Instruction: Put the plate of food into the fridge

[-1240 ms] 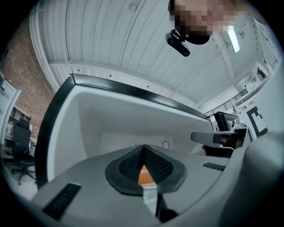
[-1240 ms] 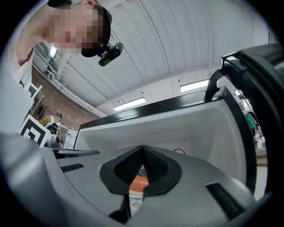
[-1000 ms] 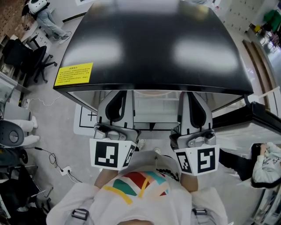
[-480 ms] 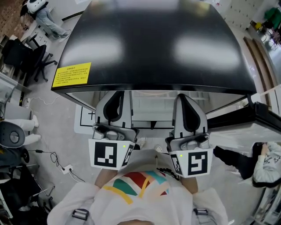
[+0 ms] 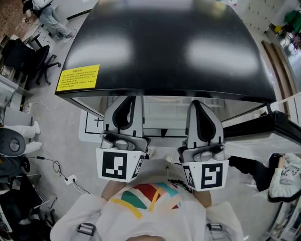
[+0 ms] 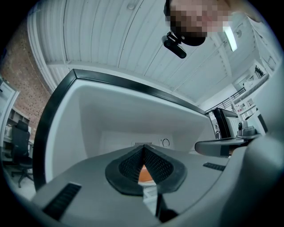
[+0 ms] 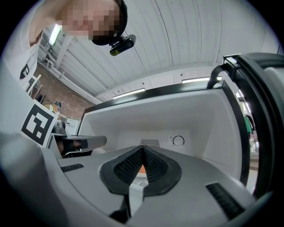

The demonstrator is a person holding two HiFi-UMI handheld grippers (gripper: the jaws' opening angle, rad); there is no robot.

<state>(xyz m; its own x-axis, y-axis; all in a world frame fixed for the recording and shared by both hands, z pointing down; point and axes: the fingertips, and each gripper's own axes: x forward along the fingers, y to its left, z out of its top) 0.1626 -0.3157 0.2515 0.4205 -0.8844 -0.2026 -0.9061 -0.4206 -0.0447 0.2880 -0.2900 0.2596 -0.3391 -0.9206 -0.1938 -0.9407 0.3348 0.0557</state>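
The fridge (image 5: 164, 42) stands open in front of me, black on top with a yellow label (image 5: 77, 77); its door (image 5: 282, 123) swings out to the right. Both grippers point into the white compartment (image 6: 133, 119), side by side under the top's front edge. The left gripper (image 6: 143, 148) has its jaws closed tip to tip, and so does the right gripper (image 7: 143, 150). Past each pair of pads I glimpse something orange (image 6: 145, 174) over white (image 7: 141, 169); I cannot tell whether it is the plate of food. A dial (image 7: 178, 141) sits on the back wall.
An office chair (image 5: 28, 61) and a white machine (image 5: 11, 141) stand at the left, with cables (image 5: 56, 169) on the floor. One person sits low at the right (image 5: 284, 176), another at the top left (image 5: 47, 14).
The right gripper has shifted slightly to the left and leaned in towards the fridge. The left gripper has hardly moved.
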